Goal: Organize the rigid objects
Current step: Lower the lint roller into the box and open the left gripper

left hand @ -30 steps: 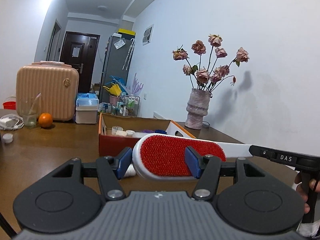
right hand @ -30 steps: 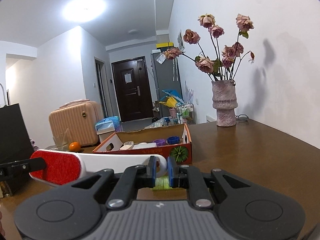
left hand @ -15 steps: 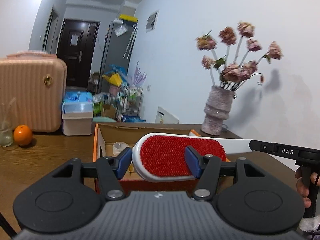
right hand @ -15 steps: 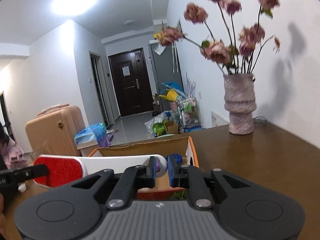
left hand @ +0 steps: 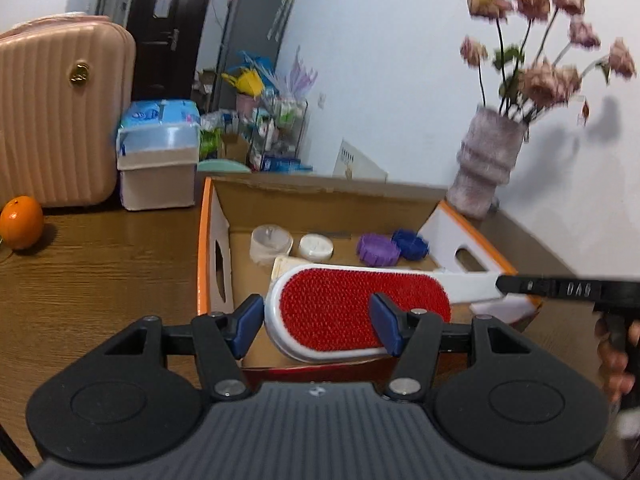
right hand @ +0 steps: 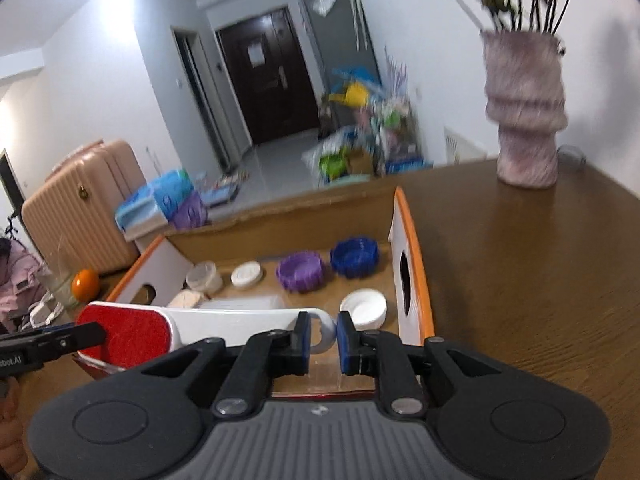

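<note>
Both grippers, left (left hand: 316,330) clamping the lint brush (left hand: 360,312) head, right (right hand: 322,338) pinching its handle, should lower it level into the cardboard box (left hand: 208,240), clear of the purple lids (left hand: 378,249)

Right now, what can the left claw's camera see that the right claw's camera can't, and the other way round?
Only the left view shows the flower heads in full.

Only the right view shows a white lid in the box's near corner and a black opening in the box's side wall.

Both show the red lint brush held over the cardboard box, the purple and blue ridged pieces, the orange, pink suitcase and vase.
</note>
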Demonstrator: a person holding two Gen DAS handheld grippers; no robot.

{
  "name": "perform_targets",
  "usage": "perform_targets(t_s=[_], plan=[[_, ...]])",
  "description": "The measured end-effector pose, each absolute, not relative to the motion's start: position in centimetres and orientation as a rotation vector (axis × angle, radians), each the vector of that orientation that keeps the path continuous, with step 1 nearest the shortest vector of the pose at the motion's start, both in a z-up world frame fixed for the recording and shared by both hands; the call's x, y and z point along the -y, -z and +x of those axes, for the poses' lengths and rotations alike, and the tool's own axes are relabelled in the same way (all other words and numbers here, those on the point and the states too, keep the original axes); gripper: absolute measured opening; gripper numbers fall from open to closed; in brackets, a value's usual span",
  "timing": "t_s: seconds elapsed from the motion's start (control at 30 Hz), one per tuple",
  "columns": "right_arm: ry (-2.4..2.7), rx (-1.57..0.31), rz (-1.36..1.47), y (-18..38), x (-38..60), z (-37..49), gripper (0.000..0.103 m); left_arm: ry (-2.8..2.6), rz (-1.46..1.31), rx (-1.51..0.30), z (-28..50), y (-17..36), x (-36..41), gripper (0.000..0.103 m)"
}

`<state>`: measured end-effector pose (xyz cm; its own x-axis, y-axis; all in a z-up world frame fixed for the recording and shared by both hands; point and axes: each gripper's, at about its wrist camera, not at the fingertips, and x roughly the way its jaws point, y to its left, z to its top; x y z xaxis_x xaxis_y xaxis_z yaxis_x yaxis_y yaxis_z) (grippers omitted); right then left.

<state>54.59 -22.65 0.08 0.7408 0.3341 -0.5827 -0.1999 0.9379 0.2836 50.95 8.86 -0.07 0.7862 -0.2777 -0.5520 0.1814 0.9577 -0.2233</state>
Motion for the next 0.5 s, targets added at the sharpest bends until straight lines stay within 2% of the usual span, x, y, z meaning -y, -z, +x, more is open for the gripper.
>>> perform_targets(t_s=[0.17, 0.33, 0.43, 0.5], plan=[[-0.334, -0.798, 0.168, 0.7, 22.1, 56.8, 0.015, 0.255, -0.16, -0.778, 53.6, 1.0, -9.4, 0.059], [-0.339, -0.889, 0.079, 1.4, 20.6, 58.2, 0.016, 0.263, -0.037, -0.826, 54.2, 0.9, -8.4, 0.058], [-0.361, -0.926, 0.064, 1.3, 20.3, 58.7, 0.022, 0.267, -0.018, -0.86, 54.7, 0.6, -8.2, 0.058], [-0.361, -0.946, 0.059, 1.1, 20.0, 59.0, 0.032, 0.261, -0.007, -0.869, 54.9, 0.3, -8.0, 0.059]])
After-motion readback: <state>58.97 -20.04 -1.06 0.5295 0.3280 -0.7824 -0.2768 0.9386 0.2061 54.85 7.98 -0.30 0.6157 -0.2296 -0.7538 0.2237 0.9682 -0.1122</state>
